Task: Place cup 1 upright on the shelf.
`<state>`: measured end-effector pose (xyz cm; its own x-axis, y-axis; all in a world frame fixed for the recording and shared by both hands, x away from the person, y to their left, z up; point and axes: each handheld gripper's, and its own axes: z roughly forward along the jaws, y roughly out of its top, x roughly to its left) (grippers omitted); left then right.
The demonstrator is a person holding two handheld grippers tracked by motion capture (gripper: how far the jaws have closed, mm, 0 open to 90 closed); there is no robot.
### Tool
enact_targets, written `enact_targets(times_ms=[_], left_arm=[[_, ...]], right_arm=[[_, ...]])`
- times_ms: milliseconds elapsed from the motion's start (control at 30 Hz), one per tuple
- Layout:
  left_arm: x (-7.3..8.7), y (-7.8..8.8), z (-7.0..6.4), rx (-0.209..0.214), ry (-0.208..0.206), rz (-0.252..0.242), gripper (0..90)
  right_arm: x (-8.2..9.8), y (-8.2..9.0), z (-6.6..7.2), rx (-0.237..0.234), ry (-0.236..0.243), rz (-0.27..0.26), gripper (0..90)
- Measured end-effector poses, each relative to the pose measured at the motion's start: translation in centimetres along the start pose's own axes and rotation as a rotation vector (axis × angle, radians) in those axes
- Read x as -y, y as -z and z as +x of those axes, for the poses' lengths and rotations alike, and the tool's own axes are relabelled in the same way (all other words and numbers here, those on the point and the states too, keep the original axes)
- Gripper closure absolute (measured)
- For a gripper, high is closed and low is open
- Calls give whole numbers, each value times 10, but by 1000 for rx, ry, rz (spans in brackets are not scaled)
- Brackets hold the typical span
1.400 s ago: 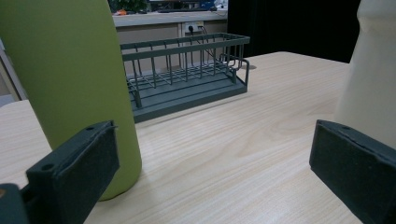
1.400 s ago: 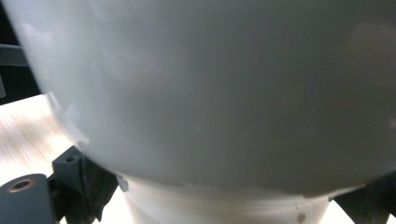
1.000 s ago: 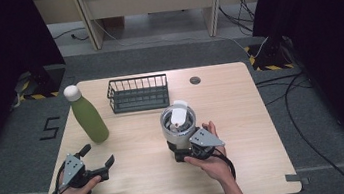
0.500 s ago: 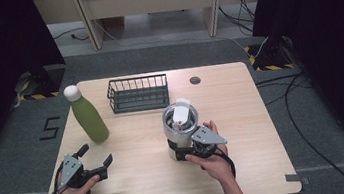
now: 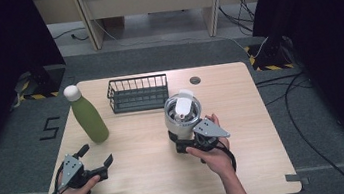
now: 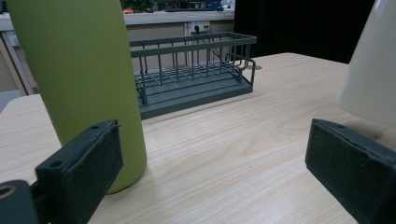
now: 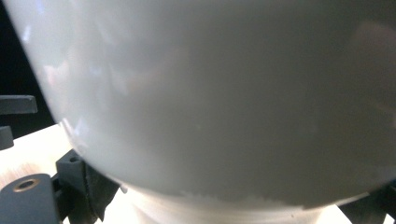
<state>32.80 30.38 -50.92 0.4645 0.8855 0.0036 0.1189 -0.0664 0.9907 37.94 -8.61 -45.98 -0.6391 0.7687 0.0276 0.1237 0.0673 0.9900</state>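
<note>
**Gripping a white tumbler near its base, with the second gripper idle**

Holding the white lidded tumbler (image 5: 183,115) low on its body, the right gripper (image 5: 192,142) has a jaw on either side of the narrowed foot; in the right gripper view the cup wall (image 7: 210,93) is pressed close to the camera and the black pads (image 7: 91,184) sit against its lower taper, so the jaws read as closed on the tumbler. The cup stands upright near the middle of the wooden table (image 5: 250,167), just in front of the dark wire basket (image 5: 138,93) and apart from it. The left gripper (image 5: 96,160) rests at the near left of the table with its jaws spread wide and nothing between them; the left gripper view looks past its pads (image 6: 88,163) to the green bottle (image 6: 79,70), which stands upright just beyond them, and to the basket (image 6: 196,70) farther off.

To carry out the step well, a low grip on a tall, tapered vessel calls for firm, even pressure and a straight vertical lift, since the weight sits above the pads and the cup could tip or slide. If the basket is the destination, the foot should clear its rim before lowering. The left gripper is best kept clear of the bottle.
</note>
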Motion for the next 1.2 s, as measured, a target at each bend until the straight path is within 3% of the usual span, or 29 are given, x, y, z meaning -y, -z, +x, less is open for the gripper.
enact_targets(times_ms=[1200], left_arm=[[0,0,0,-2,8,-4,36]], right_arm=[[-40,-26,-18,55,-26,-49,104]])
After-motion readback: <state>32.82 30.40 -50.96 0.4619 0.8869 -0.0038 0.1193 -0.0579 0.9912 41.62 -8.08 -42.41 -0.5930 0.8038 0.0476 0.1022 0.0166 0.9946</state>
